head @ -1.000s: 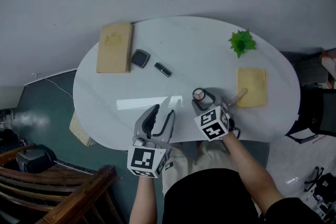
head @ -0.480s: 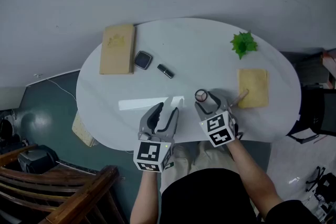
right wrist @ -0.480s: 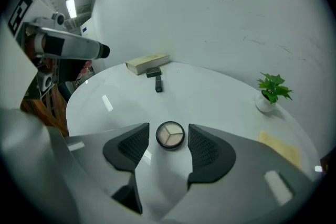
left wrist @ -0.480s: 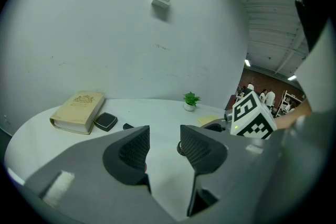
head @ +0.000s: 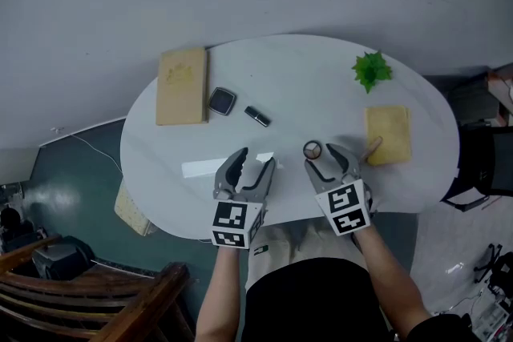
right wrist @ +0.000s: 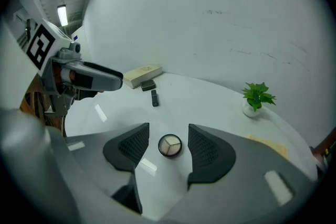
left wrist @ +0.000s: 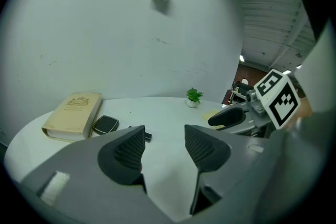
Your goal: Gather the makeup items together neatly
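A round eyeshadow palette (head: 312, 150) (right wrist: 170, 146) lies flat on the white table (head: 321, 92). My right gripper (head: 325, 157) (right wrist: 168, 139) hovers open just above it, and its pads do not touch it. A black square compact (head: 222, 100) (left wrist: 106, 124) and a black lipstick tube (head: 257, 116) (right wrist: 154, 97) lie at the back left, beside a tan book (head: 183, 86). Near the front edge my left gripper (head: 255, 161) (left wrist: 164, 147) is open and empty; its jaws have just been opening. A thin brush handle (head: 370, 146) lies at the right.
A yellow cloth (head: 388, 134) lies at the right. Behind it stands a small green plant (head: 370, 68) (right wrist: 255, 98). The table's front edge runs just under both grippers. A dark wooden chair (head: 104, 300) stands at lower left on the floor.
My right gripper has risen off the table, with the palette still lying below it. My left gripper has moved forward over the table and its jaws stand wider.
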`<state>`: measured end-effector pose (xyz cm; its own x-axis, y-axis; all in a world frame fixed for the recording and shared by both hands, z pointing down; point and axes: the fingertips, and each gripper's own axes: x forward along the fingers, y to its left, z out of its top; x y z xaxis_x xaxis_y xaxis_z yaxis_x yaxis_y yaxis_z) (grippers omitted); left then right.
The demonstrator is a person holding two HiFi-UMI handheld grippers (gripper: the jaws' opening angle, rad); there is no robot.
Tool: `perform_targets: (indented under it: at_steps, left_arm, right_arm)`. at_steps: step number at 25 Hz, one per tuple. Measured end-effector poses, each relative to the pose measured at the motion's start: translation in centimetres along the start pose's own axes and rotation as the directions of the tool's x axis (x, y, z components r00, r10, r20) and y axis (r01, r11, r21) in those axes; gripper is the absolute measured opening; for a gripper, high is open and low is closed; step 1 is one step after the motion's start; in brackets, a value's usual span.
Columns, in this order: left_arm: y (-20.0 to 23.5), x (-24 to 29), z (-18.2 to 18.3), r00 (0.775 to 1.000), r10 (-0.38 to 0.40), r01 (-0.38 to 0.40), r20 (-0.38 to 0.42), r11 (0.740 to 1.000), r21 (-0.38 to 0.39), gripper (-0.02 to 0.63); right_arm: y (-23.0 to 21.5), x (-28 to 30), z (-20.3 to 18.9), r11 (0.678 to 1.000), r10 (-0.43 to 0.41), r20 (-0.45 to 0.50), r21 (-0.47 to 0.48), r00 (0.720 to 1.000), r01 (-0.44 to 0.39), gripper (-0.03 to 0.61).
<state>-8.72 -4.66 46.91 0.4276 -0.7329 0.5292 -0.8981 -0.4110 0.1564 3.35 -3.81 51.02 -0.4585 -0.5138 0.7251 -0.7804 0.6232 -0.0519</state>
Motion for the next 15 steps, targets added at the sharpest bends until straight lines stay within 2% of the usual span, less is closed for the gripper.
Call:
perform_targets:
  at_steps: [15]
  left_arm:
    - [3.8,5.6,-1.5,0.992,-0.093,0.103,-0.090,0.988,0.116,0.328]
  right_arm:
    - [2.6,-2.2,1.0,0.992,-0.089,0.010,0.089,0.996,0.088,0.216]
